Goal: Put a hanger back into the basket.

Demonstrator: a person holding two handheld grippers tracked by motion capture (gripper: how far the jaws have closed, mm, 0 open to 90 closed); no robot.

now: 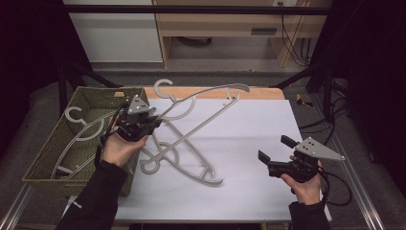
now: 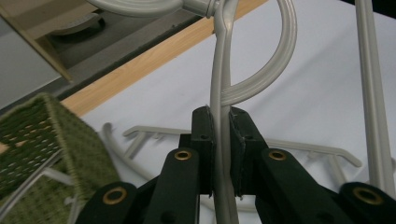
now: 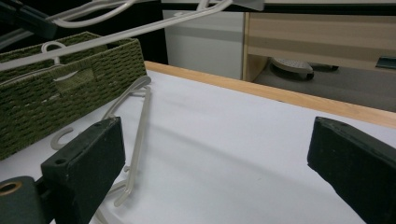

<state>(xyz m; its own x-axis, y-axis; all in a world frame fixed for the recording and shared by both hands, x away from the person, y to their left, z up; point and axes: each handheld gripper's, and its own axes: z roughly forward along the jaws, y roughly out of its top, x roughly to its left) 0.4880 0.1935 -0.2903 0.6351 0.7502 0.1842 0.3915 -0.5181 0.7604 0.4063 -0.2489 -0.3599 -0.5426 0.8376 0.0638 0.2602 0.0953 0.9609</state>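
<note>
Two hangers matter here, and one of them is mine: my left claw (image 1: 152, 120) is clamped on a pale grey plastic hanger (image 1: 206, 96), its thin bar pinched flat between my pads (image 2: 204, 135). It is a slim, smooth moulding with a curved shoulder arm, a round open hook at the top and small notches near the arm ends. I hold it up off the table (image 1: 249, 143), tilted, its long arm reaching out over the white top toward the far wooden edge, its hook near the far right corner of the basket (image 1: 43, 158).

A second hanger (image 1: 191, 163) of the same make lies flat on the white surface just below the held one, crossing beneath it. More of the same kind rest inside the green woven basket at the table's left side, which has a slot handle in its end wall.

My right claw (image 1: 274, 152) hovers over the near right part of the table, jaws spread wide with nothing between them.

I can read no brand, label or writing on the hangers, the basket or the table.
</note>
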